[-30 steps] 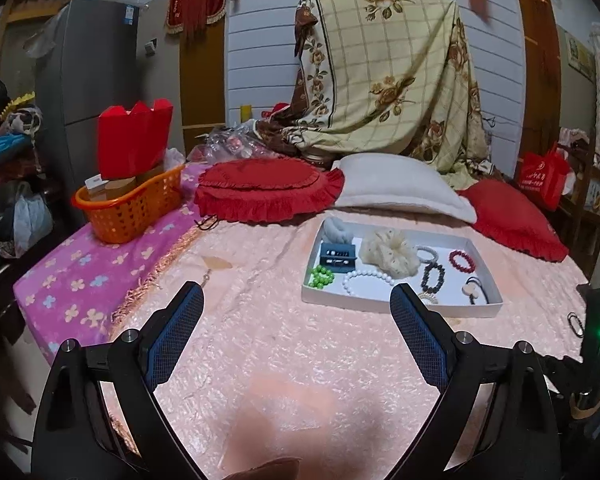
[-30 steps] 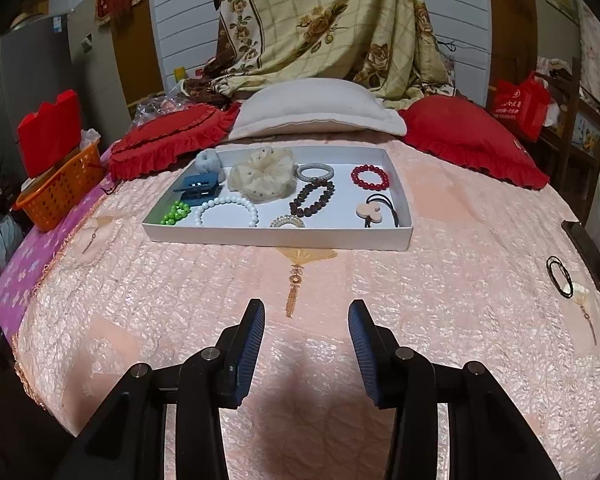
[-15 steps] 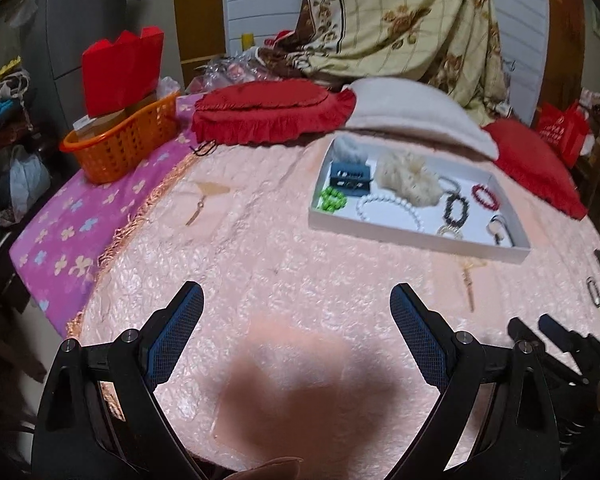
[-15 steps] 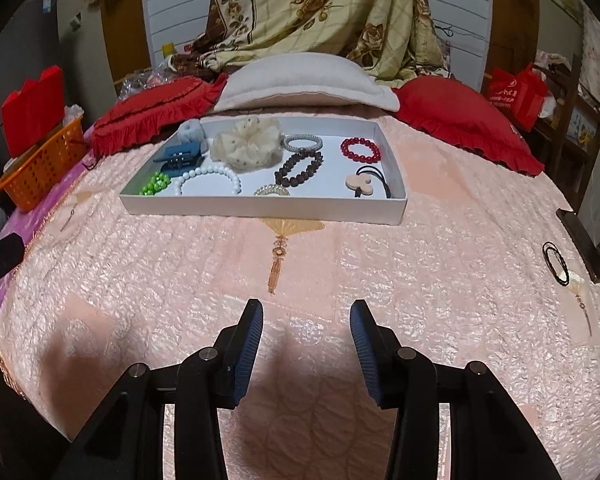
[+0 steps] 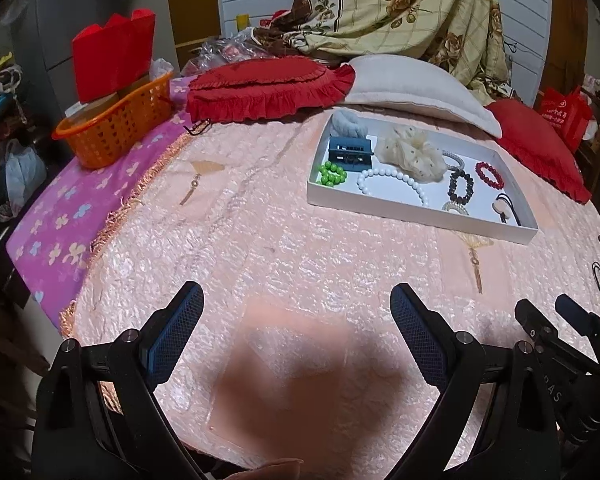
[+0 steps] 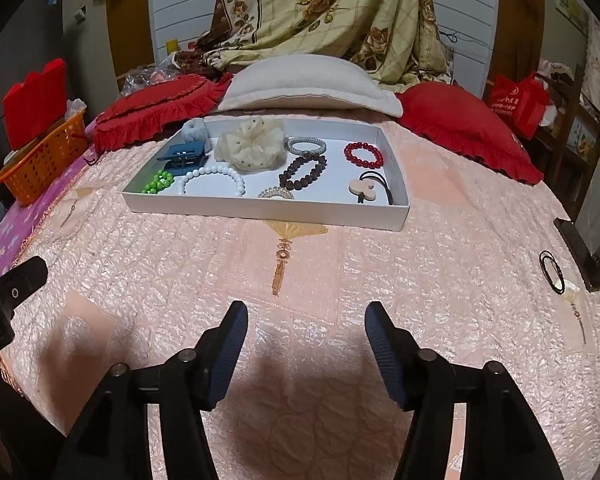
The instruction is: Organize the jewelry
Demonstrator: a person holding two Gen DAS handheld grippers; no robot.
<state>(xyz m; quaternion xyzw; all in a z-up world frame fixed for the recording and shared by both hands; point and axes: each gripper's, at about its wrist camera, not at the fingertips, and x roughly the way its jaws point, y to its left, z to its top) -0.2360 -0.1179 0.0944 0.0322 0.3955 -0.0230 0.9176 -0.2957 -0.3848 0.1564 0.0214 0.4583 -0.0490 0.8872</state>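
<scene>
A shallow white tray (image 6: 268, 208) lies on the pink bedspread; it also shows in the left wrist view (image 5: 420, 210). It holds a white bead bracelet (image 6: 212, 178), green beads (image 6: 158, 182), a dark bead bracelet (image 6: 303, 170), a red bead bracelet (image 6: 363, 155), a cream scrunchie (image 6: 250, 148), a blue hair claw (image 6: 182, 154) and other pieces. A black hair tie (image 6: 551, 270) lies alone on the bedspread at the right. My left gripper (image 5: 296, 312) is open and empty, near the bed's front edge. My right gripper (image 6: 306, 330) is open and empty, well in front of the tray.
Red cushions (image 6: 148, 114) and a white pillow (image 6: 312, 88) lie behind the tray. An orange basket (image 5: 116, 120) stands at the far left on a purple blanket. A dark wooden piece (image 6: 580, 252) lies at the bed's right edge. A draped cloth (image 6: 328, 12) hangs at the back.
Both grippers tilted down and drew back toward the bed's front edge. The right gripper's fingers opened wider. The left gripper stayed open.
</scene>
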